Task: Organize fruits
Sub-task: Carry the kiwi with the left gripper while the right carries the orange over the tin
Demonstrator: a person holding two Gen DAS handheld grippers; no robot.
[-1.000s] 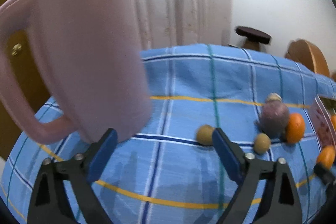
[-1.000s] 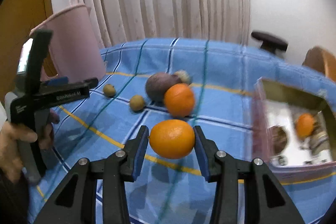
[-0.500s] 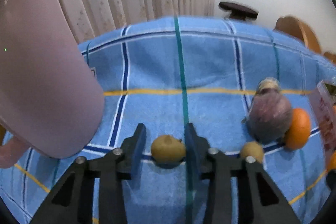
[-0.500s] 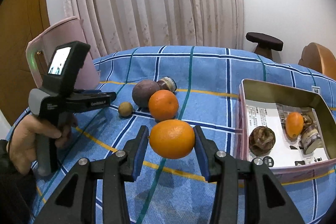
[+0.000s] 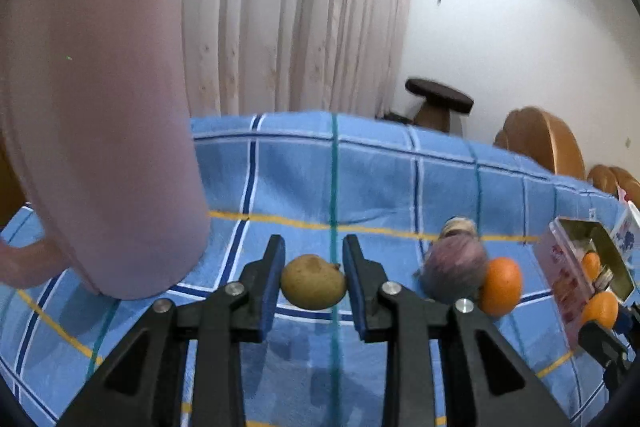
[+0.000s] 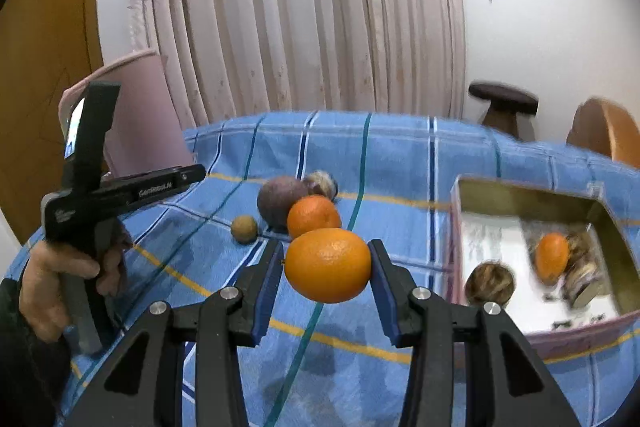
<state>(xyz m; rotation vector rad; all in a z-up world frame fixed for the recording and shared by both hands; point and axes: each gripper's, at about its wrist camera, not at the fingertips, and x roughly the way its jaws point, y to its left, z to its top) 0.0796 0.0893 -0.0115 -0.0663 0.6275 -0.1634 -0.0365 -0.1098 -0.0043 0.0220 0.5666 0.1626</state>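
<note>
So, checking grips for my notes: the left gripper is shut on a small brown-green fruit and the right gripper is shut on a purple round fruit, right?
Not quite. The left gripper does clamp the small brown-green fruit, but the right gripper is shut on a large orange citrus fruit, as the right wrist view shows. The purple round fruit lies on the blue checked tablecloth.

The pink jug (image 5: 96, 131) is cut off at the nine o'clock edge of the left wrist view, its handle only partly seen. In the right wrist view much of it (image 6: 136, 107) is hidden behind the left gripper (image 6: 196, 173). The purple fruit (image 5: 454, 267) is blurred, and the small pale object (image 5: 458, 225) at its twelve o'clock cannot be identified. The tin box (image 5: 576, 267) is cut off at three o'clock, its contents too small to tell. In the right wrist view the items at the three o'clock end of the tin box (image 6: 520, 193) are smeared by blur. The right gripper (image 5: 612, 323) is seen only in part at four o'clock in the left wrist view.
</note>
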